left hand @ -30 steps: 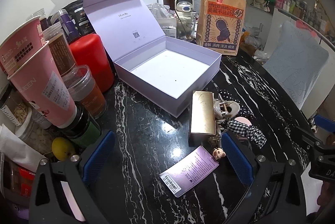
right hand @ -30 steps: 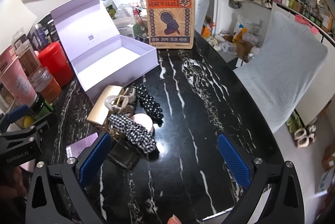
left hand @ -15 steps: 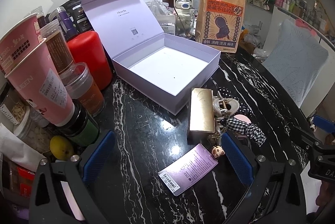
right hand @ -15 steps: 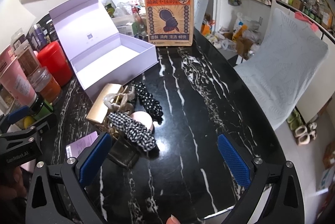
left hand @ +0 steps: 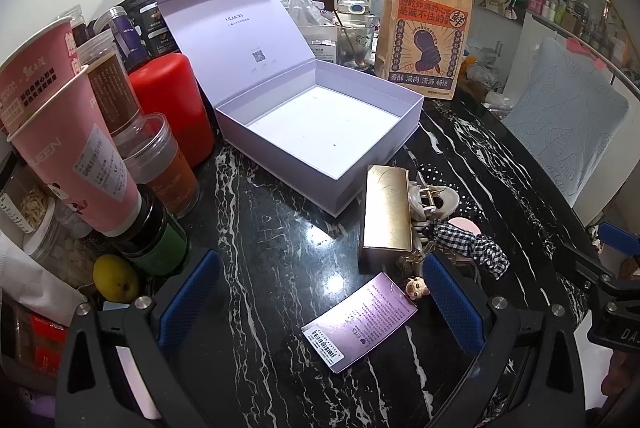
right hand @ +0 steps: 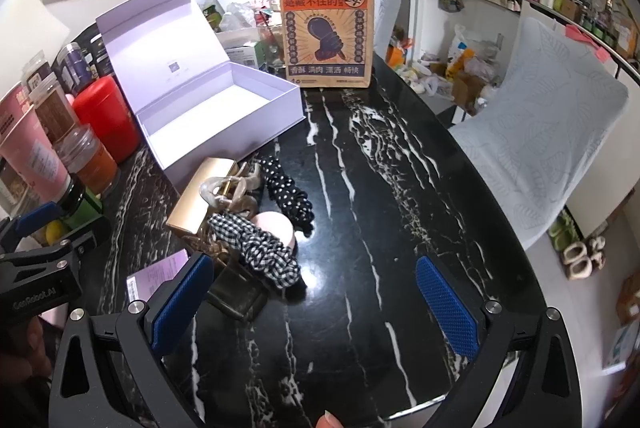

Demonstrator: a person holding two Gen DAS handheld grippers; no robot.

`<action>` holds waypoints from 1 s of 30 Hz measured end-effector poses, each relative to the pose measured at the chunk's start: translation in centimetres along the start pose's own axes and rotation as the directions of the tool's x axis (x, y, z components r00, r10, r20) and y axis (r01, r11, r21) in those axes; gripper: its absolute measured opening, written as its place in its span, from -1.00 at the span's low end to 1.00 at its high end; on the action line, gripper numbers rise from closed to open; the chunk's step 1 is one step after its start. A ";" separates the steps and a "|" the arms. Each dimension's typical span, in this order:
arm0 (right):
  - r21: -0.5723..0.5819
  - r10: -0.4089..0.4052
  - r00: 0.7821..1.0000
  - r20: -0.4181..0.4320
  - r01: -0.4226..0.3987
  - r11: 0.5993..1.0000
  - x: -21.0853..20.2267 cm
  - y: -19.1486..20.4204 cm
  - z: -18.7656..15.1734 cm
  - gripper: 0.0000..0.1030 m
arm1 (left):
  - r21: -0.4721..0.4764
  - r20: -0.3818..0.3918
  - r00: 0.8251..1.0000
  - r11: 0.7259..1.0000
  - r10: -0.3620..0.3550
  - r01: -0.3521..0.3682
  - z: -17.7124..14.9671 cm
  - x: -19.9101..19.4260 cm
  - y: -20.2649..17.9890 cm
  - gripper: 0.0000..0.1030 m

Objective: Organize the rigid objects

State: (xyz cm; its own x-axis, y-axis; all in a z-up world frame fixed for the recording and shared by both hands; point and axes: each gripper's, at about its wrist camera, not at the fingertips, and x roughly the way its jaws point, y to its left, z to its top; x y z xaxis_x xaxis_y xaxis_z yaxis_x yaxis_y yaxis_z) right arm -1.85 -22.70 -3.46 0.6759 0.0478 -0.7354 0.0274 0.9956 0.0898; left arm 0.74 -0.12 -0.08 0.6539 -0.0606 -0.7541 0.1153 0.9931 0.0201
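An open lilac box [left hand: 320, 136] [right hand: 208, 108] with its lid up stands empty on the black marble table [right hand: 380, 188]. In front of it lies a gold case [left hand: 386, 216] [right hand: 198, 196], a beige hair claw [left hand: 430, 198] [right hand: 226, 190], a checked scrunchie [left hand: 472, 246] [right hand: 256, 248], a dotted scrunchie [right hand: 290, 196], a pink round compact [right hand: 276, 226] and a purple card [left hand: 360, 324] [right hand: 158, 274]. My left gripper [left hand: 320, 300] is open above the table, short of the card. My right gripper [right hand: 316, 300] is open, with the pile by its left finger.
Pink cups [left hand: 68, 148], jars, a red canister [left hand: 170, 108] and a lemon [left hand: 116, 278] crowd the left edge. A brown paper bag [right hand: 328, 28] stands behind the box. A covered chair [right hand: 536, 132] sits beyond the table's right edge.
Both grippers have drifted slightly forward toward the box and the pile. Nothing on the table has moved, and both stay open.
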 end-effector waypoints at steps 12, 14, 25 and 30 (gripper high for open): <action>0.000 0.006 1.000 -0.004 -0.006 1.000 0.2 0.1 -0.2 1.00 | 0.002 -0.002 1.000 1.000 0.001 -0.001 0.0 0.1 0.0 1.00; -0.001 0.006 1.000 -0.006 -0.006 1.000 0.2 0.1 -0.1 1.00 | 0.004 -0.005 1.000 1.000 -0.001 0.001 0.0 0.1 -0.1 1.00; -0.002 0.017 1.000 -0.014 -0.018 1.000 0.4 0.0 -0.4 1.00 | 0.005 -0.017 1.000 1.000 -0.006 0.006 -0.3 0.1 -0.2 1.00; 0.000 0.029 1.000 0.002 -0.029 1.000 0.0 -0.1 -0.7 1.00 | -0.001 0.008 1.000 1.000 -0.017 0.017 -0.4 -0.7 -0.1 1.00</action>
State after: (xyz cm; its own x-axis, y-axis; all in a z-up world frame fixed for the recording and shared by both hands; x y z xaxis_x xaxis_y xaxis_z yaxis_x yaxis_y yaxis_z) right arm -2.38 -22.79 -3.90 0.6780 0.0763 -0.7311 0.0079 0.9938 0.1110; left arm -0.04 -0.15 0.14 0.6575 -0.0778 -0.7494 0.1252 0.9921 0.0069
